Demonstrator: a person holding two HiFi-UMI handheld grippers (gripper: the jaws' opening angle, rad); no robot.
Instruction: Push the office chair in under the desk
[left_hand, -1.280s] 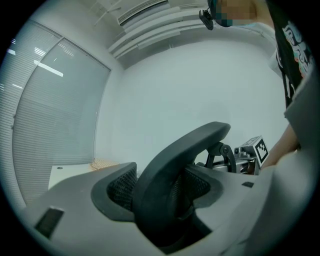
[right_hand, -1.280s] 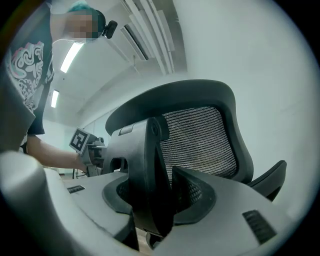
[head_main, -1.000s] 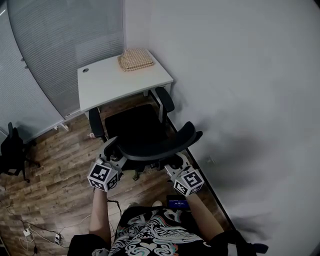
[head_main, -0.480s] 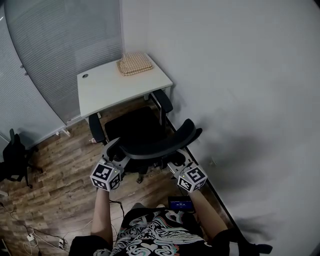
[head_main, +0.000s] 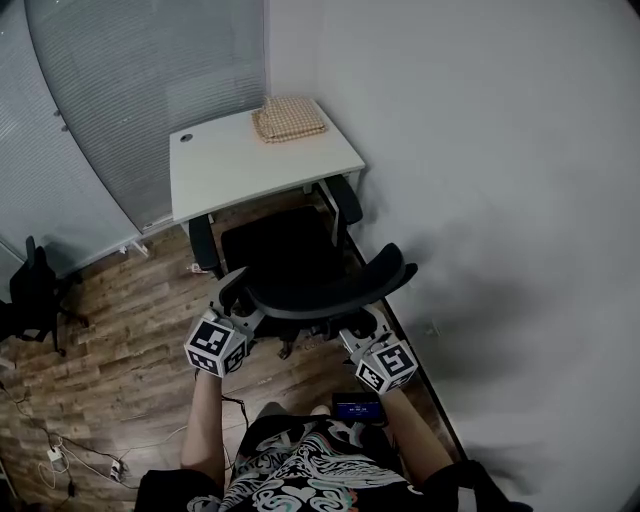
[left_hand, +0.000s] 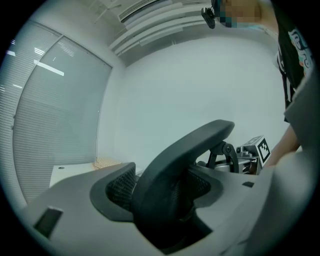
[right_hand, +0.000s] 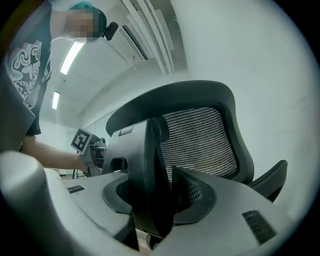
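A black office chair (head_main: 285, 250) stands in front of a white desk (head_main: 240, 165), its seat front at the desk's near edge. Both grippers hold its curved backrest (head_main: 335, 292) from behind. My left gripper (head_main: 238, 305) is shut on the backrest's left end; in the left gripper view the rim (left_hand: 170, 165) fills the gap between the jaws of the left gripper (left_hand: 165, 205). My right gripper (head_main: 355, 332) is shut on the backrest's right side; in the right gripper view a black frame bar (right_hand: 147, 175) sits between the jaws of the right gripper (right_hand: 152, 205), with the mesh back (right_hand: 200, 140) behind.
A beige woven mat (head_main: 290, 118) lies on the desk's far right corner. A white wall (head_main: 500, 200) runs close along the chair's right. Blinds (head_main: 120, 90) stand behind the desk. Another dark chair (head_main: 35, 290) and floor cables (head_main: 60, 460) are at the left.
The chair and both grippers have moved forward toward the desk; the seat front and armrests now reach the desk's edge. Both grips are unchanged.
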